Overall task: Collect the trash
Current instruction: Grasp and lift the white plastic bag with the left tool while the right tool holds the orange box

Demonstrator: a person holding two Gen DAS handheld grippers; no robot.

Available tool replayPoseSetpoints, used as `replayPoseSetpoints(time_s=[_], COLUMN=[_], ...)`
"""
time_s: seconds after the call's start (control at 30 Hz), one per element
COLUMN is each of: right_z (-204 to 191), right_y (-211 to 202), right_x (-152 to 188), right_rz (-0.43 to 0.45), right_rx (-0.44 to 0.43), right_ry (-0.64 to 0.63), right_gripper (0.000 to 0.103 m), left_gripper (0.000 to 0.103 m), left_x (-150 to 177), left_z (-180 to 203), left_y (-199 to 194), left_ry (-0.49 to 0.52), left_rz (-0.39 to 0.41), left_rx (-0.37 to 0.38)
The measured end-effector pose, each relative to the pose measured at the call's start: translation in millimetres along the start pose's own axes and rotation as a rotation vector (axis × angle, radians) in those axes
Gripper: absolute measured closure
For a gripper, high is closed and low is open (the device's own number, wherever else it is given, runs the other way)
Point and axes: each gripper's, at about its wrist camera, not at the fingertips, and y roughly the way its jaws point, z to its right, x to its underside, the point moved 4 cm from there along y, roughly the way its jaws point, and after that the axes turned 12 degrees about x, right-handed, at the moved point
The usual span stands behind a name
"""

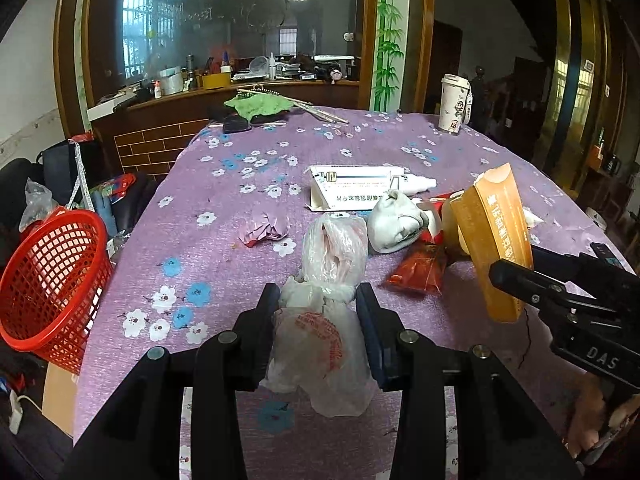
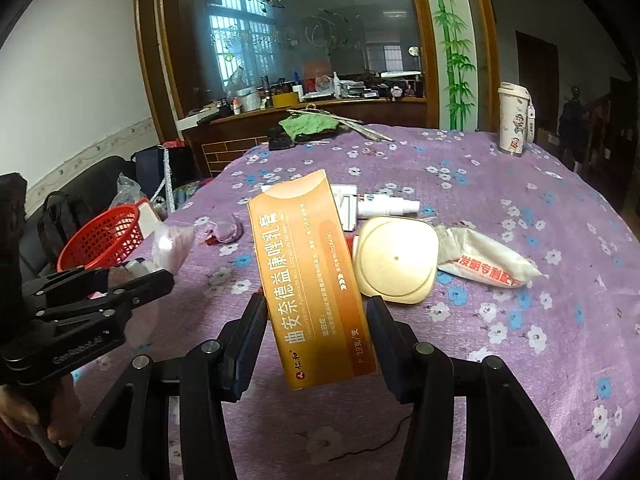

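My left gripper (image 1: 318, 300) is shut on a crumpled clear plastic bag (image 1: 320, 320) with red print, above the purple flowered tablecloth (image 1: 224, 248). My right gripper (image 2: 316, 312) is shut on an orange medicine box (image 2: 308, 280), held upright; the box also shows in the left wrist view (image 1: 496, 240). A red mesh basket (image 1: 52, 276) sits at the table's left edge, also in the right wrist view (image 2: 104, 236). More trash lies mid-table: a white medicine box (image 1: 348, 192), a red wrapper (image 1: 420, 268), a white wad (image 1: 396, 220), a pink paper ball (image 1: 264, 228).
A beige square lid (image 2: 394, 264) and a white printed packet (image 2: 488, 260) lie right of the orange box. A white tumbler (image 1: 454, 104) stands at the far right. Green cloth and sticks (image 1: 260, 106) lie at the far edge. A bag and clutter stand left of the table.
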Motion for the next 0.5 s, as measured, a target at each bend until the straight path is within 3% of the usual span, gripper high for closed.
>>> replayPoseSetpoints(time_s=[0.5], right_z=[-26], right_y=[-2], right_x=[-1], right_rz=[-0.032], right_rx=[-0.072], right_ry=[-0.025], right_gripper=[0.048], left_gripper=[0.065], left_x=[-1], left_z=[-19], left_y=[-11], left_ry=[-0.04], left_rz=[0.017], left_rx=[-0.034])
